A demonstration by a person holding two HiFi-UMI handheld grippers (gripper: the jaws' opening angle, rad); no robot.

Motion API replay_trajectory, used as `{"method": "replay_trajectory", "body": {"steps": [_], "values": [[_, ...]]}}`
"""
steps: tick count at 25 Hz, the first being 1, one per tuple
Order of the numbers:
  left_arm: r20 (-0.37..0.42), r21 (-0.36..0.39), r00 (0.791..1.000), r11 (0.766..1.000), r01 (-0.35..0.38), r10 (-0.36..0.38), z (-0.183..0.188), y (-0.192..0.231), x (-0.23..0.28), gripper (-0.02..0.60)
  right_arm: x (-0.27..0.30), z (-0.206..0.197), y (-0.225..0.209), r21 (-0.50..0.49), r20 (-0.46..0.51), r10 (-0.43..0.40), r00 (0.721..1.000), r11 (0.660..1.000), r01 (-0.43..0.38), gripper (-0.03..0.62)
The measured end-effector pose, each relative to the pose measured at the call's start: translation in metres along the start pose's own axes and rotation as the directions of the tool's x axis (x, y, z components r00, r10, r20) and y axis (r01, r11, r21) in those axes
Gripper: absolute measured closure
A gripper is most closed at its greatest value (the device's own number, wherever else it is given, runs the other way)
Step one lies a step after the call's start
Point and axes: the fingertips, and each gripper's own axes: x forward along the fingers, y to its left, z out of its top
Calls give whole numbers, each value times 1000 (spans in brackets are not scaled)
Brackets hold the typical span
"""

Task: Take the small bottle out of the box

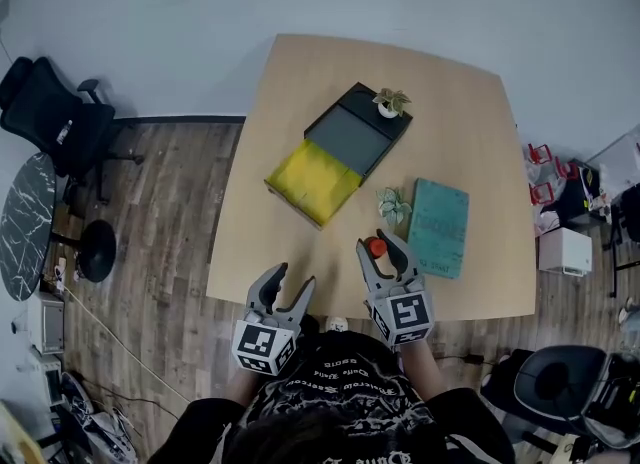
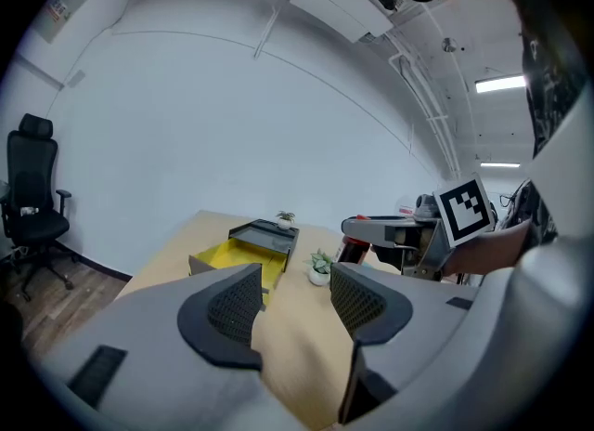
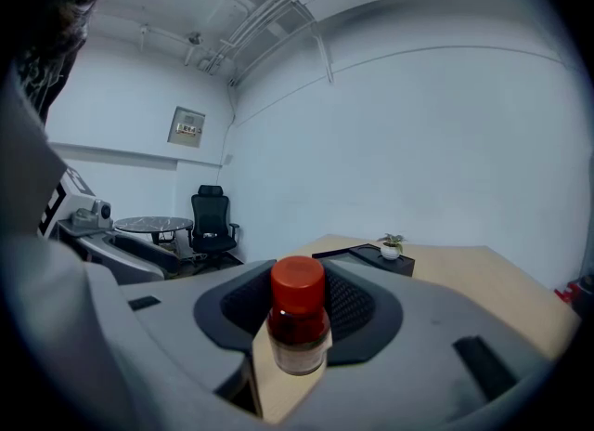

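Observation:
A small bottle [image 3: 297, 319] with a red cap and a pale label stands upright between the jaws of my right gripper [image 3: 299, 313], which is shut on it. In the head view the same right gripper [image 1: 386, 247] holds the bottle [image 1: 376, 247] above the table's near edge. The box [image 1: 338, 153] lies in the middle of the table, its dark lid open and its yellow inside showing; it is also seen from the left gripper view as the box [image 2: 243, 253]. My left gripper [image 1: 290, 290] hangs open and empty at the near edge, jaws apart, shown as the left gripper [image 2: 295, 304].
A teal book [image 1: 439, 226] lies right of the box with a small potted plant [image 1: 392, 205] beside it. Another potted plant [image 1: 389, 103] stands on the box lid. A black office chair [image 1: 55, 117] and a round marble table [image 1: 25, 224] are at the left.

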Motion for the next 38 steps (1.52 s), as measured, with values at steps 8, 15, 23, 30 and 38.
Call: {"method": "replay_trajectory", "body": {"steps": [8, 15, 23, 30, 38], "values": [[29, -10, 1000, 1000, 2, -2, 1, -15, -13, 347, -48, -22, 2, 41, -13, -61, 998, 997, 61, 442], [24, -8, 999, 999, 35, -35, -2, -31, -11, 346, -73, -46, -1, 53, -63, -92, 994, 994, 95, 442], [18, -15, 998, 998, 55, -55, -4, -38, -9, 345, -77, -46, -8, 59, -58, -103, 993, 993, 106, 442], [55, 5, 998, 1000, -24, 24, 9, -25, -10, 406, -69, -50, -6, 71, -68, -84, 994, 994, 89, 442], [54, -83, 998, 996, -30, 35, 6, -9, -13, 577, -58, -48, -4, 54, -67, -66, 996, 996, 69, 442]]}}
